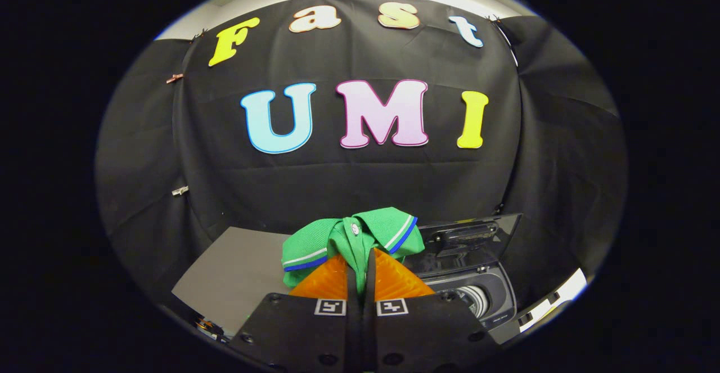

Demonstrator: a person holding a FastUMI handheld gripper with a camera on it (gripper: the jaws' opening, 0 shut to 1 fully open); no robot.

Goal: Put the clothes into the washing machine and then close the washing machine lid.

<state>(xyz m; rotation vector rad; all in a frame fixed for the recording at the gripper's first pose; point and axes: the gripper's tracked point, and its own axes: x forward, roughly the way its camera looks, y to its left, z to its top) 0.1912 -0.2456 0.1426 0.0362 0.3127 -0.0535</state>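
One green knit polo shirt with blue-and-white collar trim (351, 241) hangs pinched between the gripper (360, 274) fingers, lifted above the grey tabletop's (236, 277) far edge. Carrying step; next, likely lower it into the dark open-lidded washing machine (478, 294).

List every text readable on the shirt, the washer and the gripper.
Shirt, clamped in the shut jaws of the gripper: none.
Washer: any print is too small and blurred to read.
Gripper: two square markers, patterns only, no words.
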